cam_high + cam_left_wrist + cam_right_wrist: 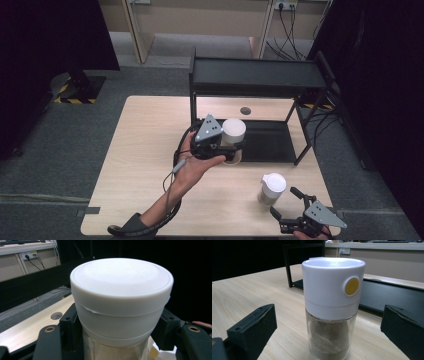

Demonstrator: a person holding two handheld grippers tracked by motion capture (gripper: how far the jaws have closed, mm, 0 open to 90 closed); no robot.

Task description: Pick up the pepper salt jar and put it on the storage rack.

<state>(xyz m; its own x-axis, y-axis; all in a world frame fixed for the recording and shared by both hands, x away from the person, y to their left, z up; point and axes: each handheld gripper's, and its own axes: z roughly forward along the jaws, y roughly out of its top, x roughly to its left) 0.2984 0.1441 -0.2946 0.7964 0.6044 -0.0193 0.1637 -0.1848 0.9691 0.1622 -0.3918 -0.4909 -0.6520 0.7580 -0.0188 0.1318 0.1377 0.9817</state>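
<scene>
The left tongs [227, 150] are closed tight around a white-capped jar [233, 134], gripping it just below the cap; in the left gripper view the black pads press against both sides of the jar [121, 302], which stands upright between them. Seen from the high view, the jar is held up off the tabletop [145, 150], just in front of the black shelf rack [255, 77], at the rack's front left corner near its low bottom tray [270, 142].

The right tongs [286, 202] are wide open and hold nothing. They sit near the front right corner of the tabletop, well in front of the rack, pointing at a second jar [271, 189]. This second jar [332, 305] stands upright on the wood in front of the rack, with a white cap, a round yellow button on the cap's side, and brown powder in its clear lower part. The open jaws stand on either side of it without touching.
</scene>
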